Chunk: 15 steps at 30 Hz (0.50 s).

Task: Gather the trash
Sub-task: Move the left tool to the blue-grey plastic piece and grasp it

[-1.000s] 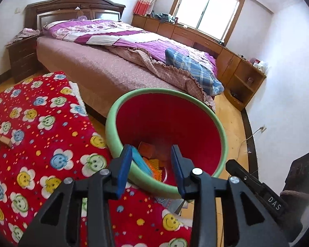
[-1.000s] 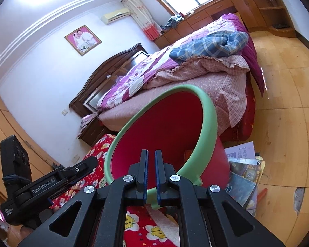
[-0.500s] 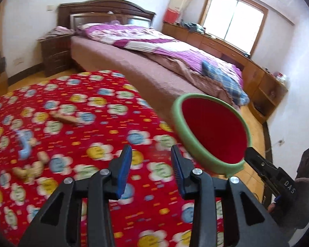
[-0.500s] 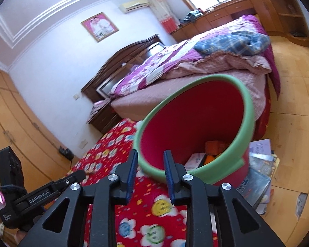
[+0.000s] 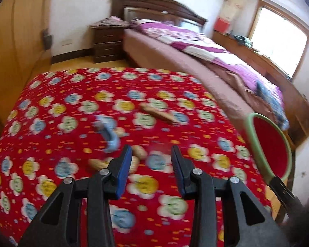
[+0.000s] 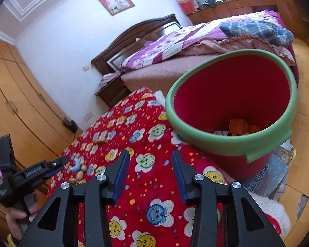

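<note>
Between the blue pads of the left claw [image 5: 151,161], which stand apart with nothing in them, a peanut [image 5: 138,152] lies just ahead on the red flowered cloth of the table [image 5: 57,94], with more peanuts [image 5: 98,164] touching it on the near left. Just beyond them lies a curled blue scrap [image 5: 109,132], and farther off a tan strip [image 5: 158,113] by itself. My guess is that the step in hand is picking up the nearest peanut. To do it well, the claw should come down with one pad on each side of a single shell and close gently, since shells probably crack and roll. The view is blurred, so steadying first would help.

At the right edge of the table stands the red bucket [image 6: 232,144] with its green rim, some orange and white scraps [image 6: 237,126] at its bottom. The right claw [image 6: 151,176] is also apart and empty, near the bucket.

Lettering on the left claw's body reads something like "GenRobot"; printing on the books [image 6: 265,177] beside the bucket is too small to make out.
</note>
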### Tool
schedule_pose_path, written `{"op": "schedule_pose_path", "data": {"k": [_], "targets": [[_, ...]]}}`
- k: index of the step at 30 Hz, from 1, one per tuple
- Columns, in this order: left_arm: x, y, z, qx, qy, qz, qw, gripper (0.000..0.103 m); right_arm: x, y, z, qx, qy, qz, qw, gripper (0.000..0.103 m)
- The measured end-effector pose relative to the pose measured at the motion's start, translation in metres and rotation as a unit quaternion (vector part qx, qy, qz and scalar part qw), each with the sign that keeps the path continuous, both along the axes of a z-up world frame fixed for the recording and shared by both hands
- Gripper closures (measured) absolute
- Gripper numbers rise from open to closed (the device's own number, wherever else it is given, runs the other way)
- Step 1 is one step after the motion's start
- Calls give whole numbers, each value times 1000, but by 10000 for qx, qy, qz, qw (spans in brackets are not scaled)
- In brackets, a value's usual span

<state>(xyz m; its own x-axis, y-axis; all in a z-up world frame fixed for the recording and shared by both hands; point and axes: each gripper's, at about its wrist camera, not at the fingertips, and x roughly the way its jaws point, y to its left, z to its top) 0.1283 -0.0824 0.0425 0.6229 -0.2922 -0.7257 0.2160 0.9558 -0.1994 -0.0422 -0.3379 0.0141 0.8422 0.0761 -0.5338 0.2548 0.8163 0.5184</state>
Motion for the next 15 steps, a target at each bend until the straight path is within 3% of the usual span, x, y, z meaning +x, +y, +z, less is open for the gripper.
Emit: {"op": "schedule_pose_path", "data": {"k": [8,15], "targets": [[38,22,-21,397,346,395,9978,63,9,6,-16,42,227,112,9997,56],[52,20,-43,365,601,379,9968,63,15,8,-23,22,325,161,9993,56]]}}
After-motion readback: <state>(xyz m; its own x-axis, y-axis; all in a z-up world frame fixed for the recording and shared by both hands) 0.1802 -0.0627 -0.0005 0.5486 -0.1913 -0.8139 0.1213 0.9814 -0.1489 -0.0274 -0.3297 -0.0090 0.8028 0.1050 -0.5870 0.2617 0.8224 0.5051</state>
